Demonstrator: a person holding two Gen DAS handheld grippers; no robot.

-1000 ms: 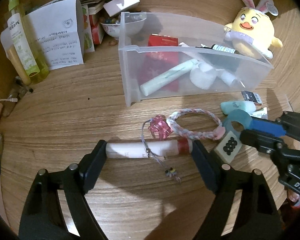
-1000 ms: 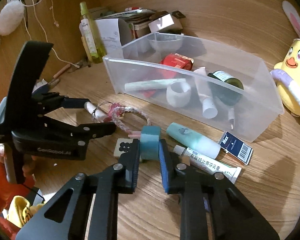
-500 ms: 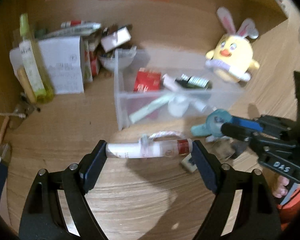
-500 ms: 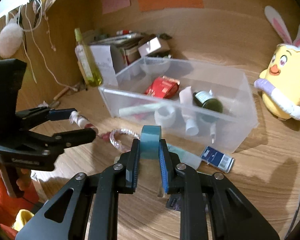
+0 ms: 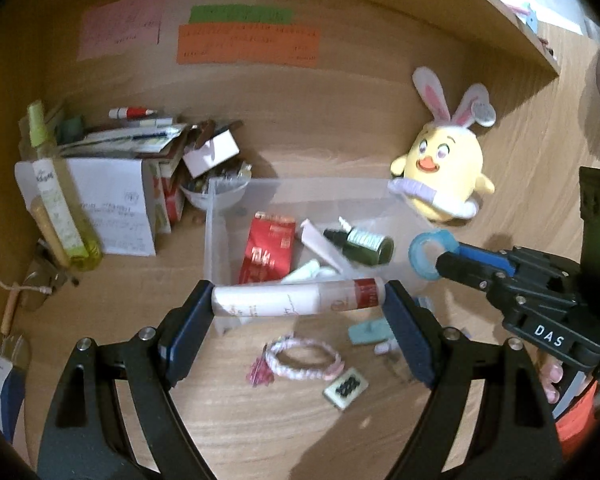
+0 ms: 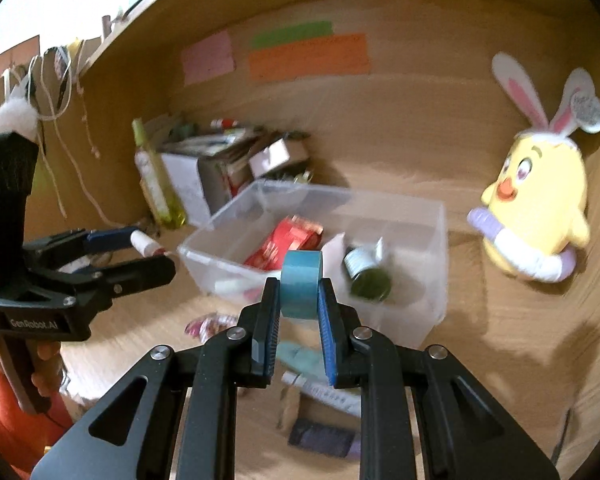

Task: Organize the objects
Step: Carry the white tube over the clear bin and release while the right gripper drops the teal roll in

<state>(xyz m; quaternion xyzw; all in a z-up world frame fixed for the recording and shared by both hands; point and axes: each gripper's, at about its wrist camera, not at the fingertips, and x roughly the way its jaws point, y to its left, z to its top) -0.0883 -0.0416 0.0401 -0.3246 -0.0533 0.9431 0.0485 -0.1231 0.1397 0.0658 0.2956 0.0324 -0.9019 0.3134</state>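
My left gripper (image 5: 300, 300) is shut on a white tube with a red cap (image 5: 296, 299), held crosswise in the air over the near wall of the clear plastic bin (image 5: 216, 220). My right gripper (image 6: 299, 312) is shut on a blue tape roll (image 6: 301, 288), raised in front of the bin (image 6: 432, 280). The roll also shows in the left wrist view (image 5: 432, 254), at the bin's right end. The bin holds a red packet (image 5: 266, 254), a dark green bottle (image 5: 360, 244) and white tubes.
On the wooden desk in front of the bin lie a pink braided bracelet (image 5: 300, 358), a small patterned tile (image 5: 346, 388) and a teal tube (image 5: 368, 330). A yellow bunny plush (image 5: 440, 184) stands right of the bin. A yellow-green bottle (image 5: 56, 200), papers and boxes crowd the back left.
Both grippers have risen from the desk with their objects and moved toward the bin. The tube was lifted off the desk, leaving the bracelet behind.
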